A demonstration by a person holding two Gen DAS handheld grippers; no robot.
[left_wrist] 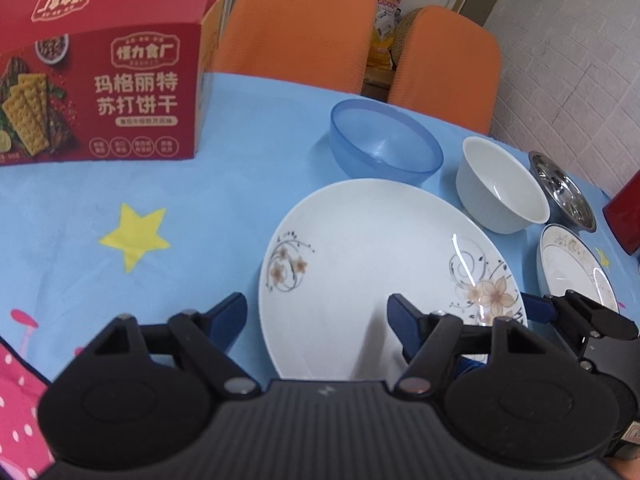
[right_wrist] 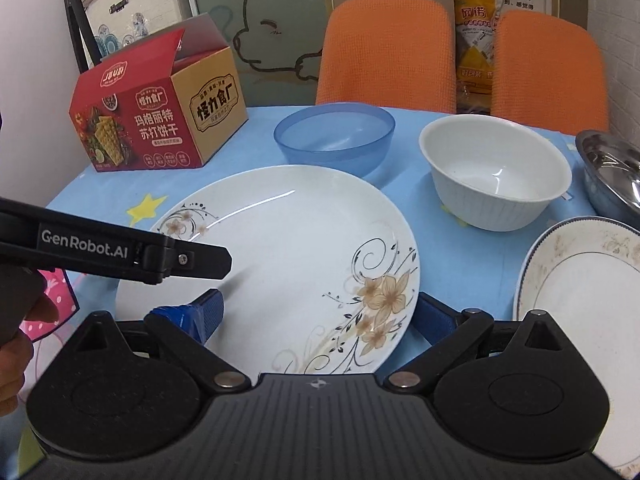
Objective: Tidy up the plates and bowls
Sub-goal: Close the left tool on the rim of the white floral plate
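A large white plate with flower prints (left_wrist: 360,264) (right_wrist: 288,256) lies flat on the blue cloth. My left gripper (left_wrist: 318,324) is open at the plate's near left rim, one pad over the cloth and the other over the plate. My right gripper (right_wrist: 320,318) is open at its near right rim, with the rim between the pads untouched. A black finger of the left gripper (right_wrist: 192,260) reaches over the plate from the left. Behind the plate stand a blue plastic bowl (left_wrist: 386,144) (right_wrist: 334,138), a white bowl (left_wrist: 502,184) (right_wrist: 496,172) and a steel bowl (left_wrist: 562,192) (right_wrist: 612,176). A smaller rimmed plate (left_wrist: 576,268) (right_wrist: 584,292) lies to the right.
An opened red cracker box (left_wrist: 100,80) (right_wrist: 156,120) stands at the back left of the table. Two orange chairs (left_wrist: 296,24) (right_wrist: 388,52) are pushed in at the far edge. A dark red object (left_wrist: 624,216) sits at the right edge. A person's hand (right_wrist: 16,344) shows at lower left.
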